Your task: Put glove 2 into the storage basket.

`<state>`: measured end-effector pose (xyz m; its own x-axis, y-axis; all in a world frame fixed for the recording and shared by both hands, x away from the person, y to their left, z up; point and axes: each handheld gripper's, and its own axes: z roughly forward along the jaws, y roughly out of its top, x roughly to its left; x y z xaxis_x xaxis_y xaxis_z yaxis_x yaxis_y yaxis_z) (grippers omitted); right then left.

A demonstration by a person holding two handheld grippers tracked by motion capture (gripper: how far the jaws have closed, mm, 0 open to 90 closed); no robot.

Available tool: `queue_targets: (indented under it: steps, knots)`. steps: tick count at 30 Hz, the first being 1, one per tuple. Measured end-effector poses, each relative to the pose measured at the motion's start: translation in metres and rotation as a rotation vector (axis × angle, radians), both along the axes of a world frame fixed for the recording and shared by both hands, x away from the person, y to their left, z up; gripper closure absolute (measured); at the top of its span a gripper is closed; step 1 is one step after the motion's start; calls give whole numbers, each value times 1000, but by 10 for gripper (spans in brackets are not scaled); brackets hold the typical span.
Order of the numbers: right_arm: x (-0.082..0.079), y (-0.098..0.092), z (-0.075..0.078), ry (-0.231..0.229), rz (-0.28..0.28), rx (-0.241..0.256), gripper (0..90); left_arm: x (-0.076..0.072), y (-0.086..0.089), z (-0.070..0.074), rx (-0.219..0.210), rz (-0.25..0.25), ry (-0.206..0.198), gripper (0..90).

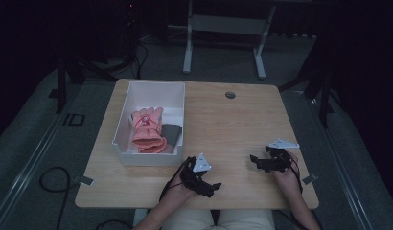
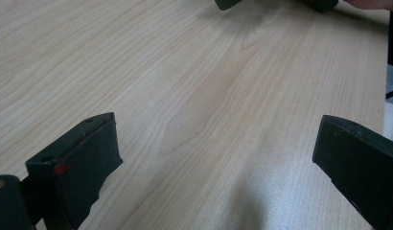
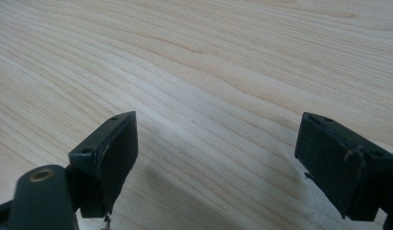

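Left hand-held gripper rests low over the near edge of the desk, jaws spread wide with bare wood between them. I see the right hand-held gripper released likewise, jaws well apart above the desk, pointing toward the left one. Both are empty. White bin stands at the desk's left side, just beyond the left hand-held gripper. Inside it lies a pink glove, with a dark grey item, possibly folded cloth, touching its right side.
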<state>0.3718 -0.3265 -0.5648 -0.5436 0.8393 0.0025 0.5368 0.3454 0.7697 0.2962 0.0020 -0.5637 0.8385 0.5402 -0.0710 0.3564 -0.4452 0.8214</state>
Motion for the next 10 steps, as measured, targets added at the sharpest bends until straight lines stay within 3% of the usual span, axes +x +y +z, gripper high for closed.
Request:
queue_targets:
  steps: [10]
  knots:
    - [0,0,0,-2,-5,-2,148,-2,0,-2,13,-13,-9,19]
